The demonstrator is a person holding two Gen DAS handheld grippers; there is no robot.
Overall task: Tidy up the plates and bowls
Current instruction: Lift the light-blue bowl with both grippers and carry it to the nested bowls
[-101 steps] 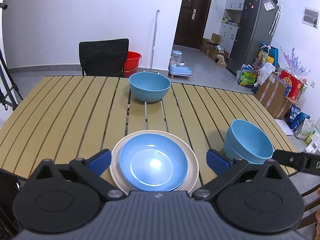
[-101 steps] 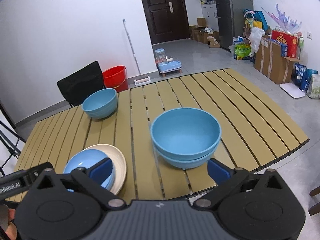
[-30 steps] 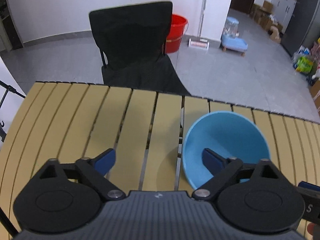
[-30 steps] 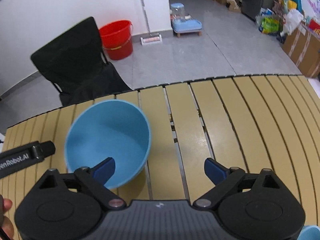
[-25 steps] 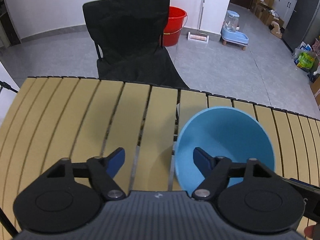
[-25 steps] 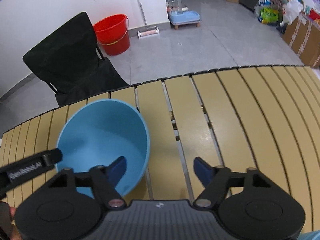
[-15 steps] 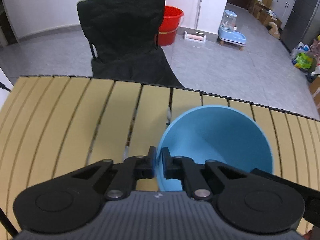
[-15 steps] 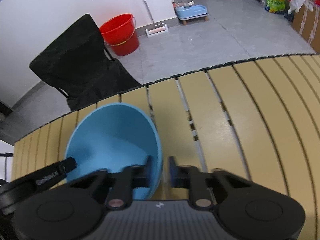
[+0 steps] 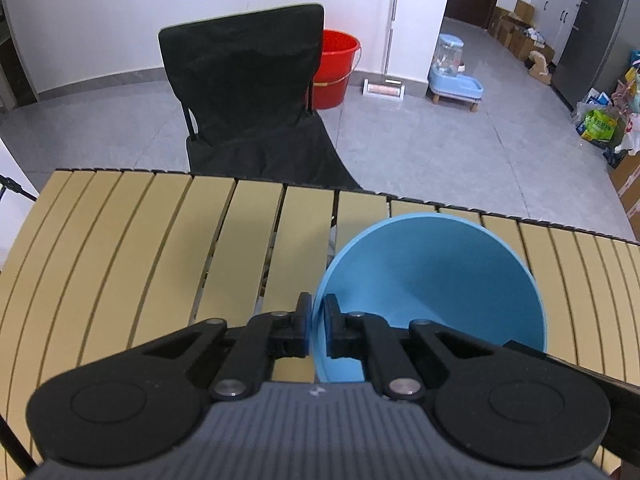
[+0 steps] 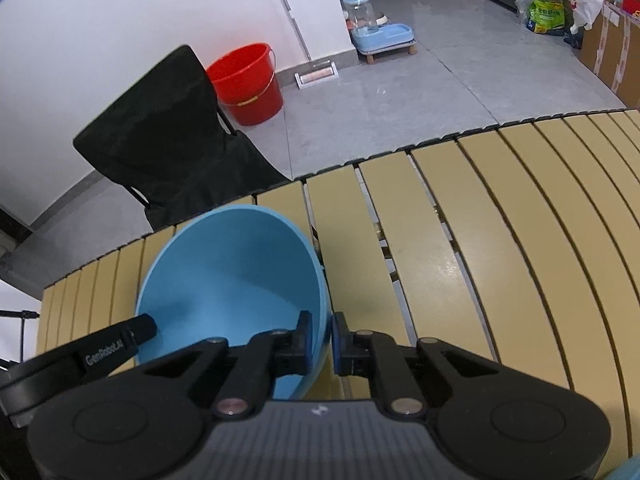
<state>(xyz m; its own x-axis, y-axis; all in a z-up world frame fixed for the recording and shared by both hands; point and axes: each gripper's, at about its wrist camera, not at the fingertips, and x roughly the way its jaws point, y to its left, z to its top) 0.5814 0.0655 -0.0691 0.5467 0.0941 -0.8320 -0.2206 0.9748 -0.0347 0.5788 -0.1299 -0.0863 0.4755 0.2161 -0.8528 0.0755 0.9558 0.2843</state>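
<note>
While you held both tools over the far end of the slatted table (image 9: 140, 240), each one had its jaws clamped narrow on the rim of the same blue bowl (image 9: 432, 276). Your left gripper (image 9: 316, 326) pinched the bowl's left wall, with one pad outside the rim and the other inside it. Your right gripper (image 10: 321, 340) pinched the opposite wall in the same way (its left pad sat inside the bowl, its right pad outside). From the right wrist view the bowl (image 10: 232, 280) looked tipped, its open mouth turned toward the camera, and the black finger of the left tool reached in across its left rim. Whether the bowl's base touched the slats or hung just above them, you could not tell from either view.

The bowl sat near the table's far edge, with bare yellow slats (image 10: 500, 240) spreading out on both sides of it. Just past that edge stood a black folding chair (image 9: 248, 92), and behind the chair a red bucket (image 9: 334, 68) stood on the grey floor against the white wall. A blue pet feeder (image 10: 376, 30) stood farther off on the floor.
</note>
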